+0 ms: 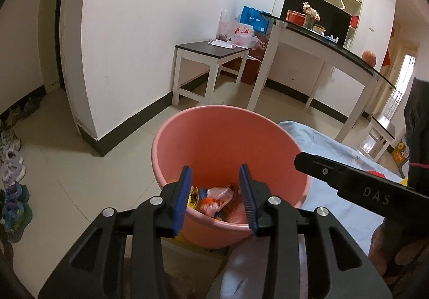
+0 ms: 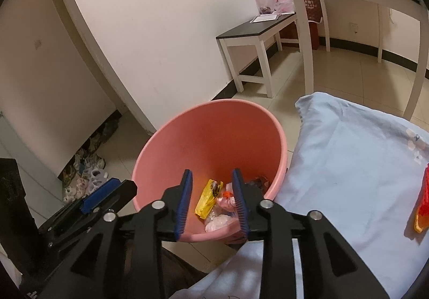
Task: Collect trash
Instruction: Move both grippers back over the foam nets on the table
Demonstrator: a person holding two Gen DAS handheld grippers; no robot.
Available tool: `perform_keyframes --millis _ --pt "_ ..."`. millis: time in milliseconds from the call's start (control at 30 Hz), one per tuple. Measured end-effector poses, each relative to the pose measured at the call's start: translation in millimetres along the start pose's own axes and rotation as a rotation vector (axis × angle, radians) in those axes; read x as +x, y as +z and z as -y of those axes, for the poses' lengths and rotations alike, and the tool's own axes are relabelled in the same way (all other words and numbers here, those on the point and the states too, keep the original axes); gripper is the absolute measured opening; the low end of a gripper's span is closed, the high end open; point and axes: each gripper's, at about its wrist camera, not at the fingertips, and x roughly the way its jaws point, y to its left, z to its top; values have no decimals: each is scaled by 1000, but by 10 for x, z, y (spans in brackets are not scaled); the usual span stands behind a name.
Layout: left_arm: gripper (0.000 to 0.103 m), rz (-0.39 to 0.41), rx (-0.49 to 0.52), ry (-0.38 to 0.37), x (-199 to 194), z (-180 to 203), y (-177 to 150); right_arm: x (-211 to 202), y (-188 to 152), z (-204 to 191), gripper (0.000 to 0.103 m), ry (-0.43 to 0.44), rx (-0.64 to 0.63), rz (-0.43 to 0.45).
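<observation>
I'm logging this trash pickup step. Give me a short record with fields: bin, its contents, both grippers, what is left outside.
bin: pink bucket, upright on the tiled floor beside the light blue cloth
contents: yellow wrapper, pinkish plastic bags, other wrappers at the bottom
left gripper: open over the bucket, nothing between its jaws
right gripper: open over the bucket, nothing between its jaws
left outside: orange-red item lying on the cloth
</observation>
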Motion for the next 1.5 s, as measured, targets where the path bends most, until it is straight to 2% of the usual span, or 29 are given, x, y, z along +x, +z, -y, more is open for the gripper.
perform_keyframes --millis 367,500,733,967,1300,1500 --pt "37 16 6 -29 -107 147 5 -325 -128 89 36 -13 7 31" --pt "37 0 -1 -63 -139 232 15 -494 -197 156 36 -39 8 45" --pt "37 -18 45 -95 -184 483 -33 -786 -329 322 37 -102 19 69" --pt "37 -16 114 -129 -213 814 -91 -1138 -502 655 37 -198 74 97" --pt "37 -39 202 -260 -227 1393 -153 -1723 -780 1365 37 -331 212 157" --pt "37 -65 332 -342 -176 1967 -243 -2084 -990 1792 37 -409 294 194"
